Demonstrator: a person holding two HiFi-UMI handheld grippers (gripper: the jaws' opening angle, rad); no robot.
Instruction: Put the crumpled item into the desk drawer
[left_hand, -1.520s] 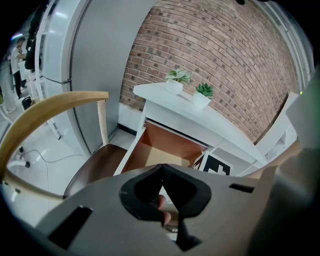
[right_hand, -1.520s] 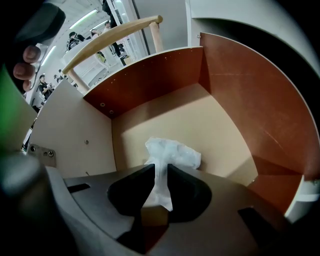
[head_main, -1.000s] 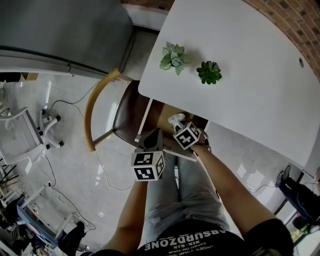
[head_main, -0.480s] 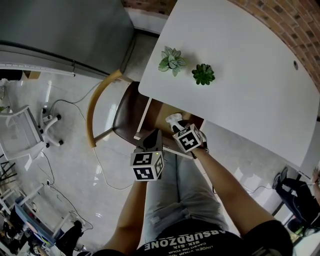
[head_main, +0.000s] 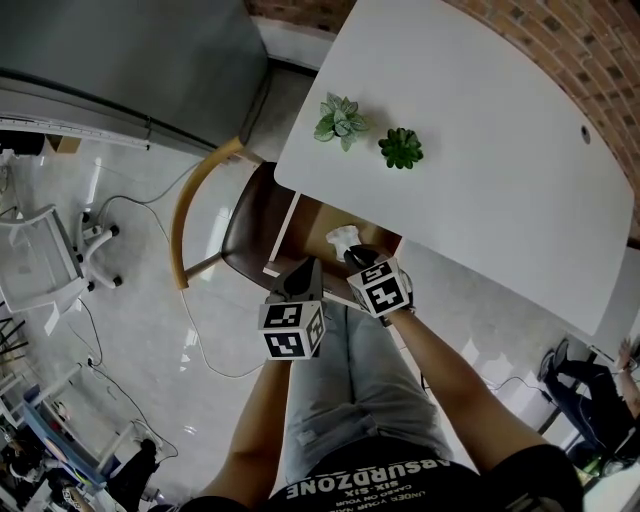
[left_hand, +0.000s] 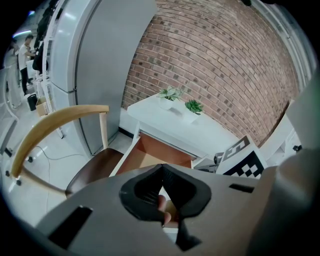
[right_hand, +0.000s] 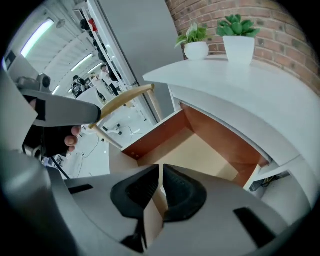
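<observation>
Right gripper (right_hand: 159, 170), jaws just closing to a thin slit with nothing between, hangs over the open drawer (right_hand: 205, 150), so I judge the crumpled item (head_main: 341, 239) already let go. Left gripper (left_hand: 161, 169), jaws together and empty, sits beside it, likely ready to push the drawer in. Only the head view shows the item, just past the right tips over the drawer; the right gripper view shows bare drawer floor.

Desk (head_main: 480, 150) white; drawer (right_hand: 200, 150) orange-brown inside; crumpled item (head_main: 341, 239) white; plant (head_main: 400, 148) dark green; wall (left_hand: 225, 65) red brick pattern.
</observation>
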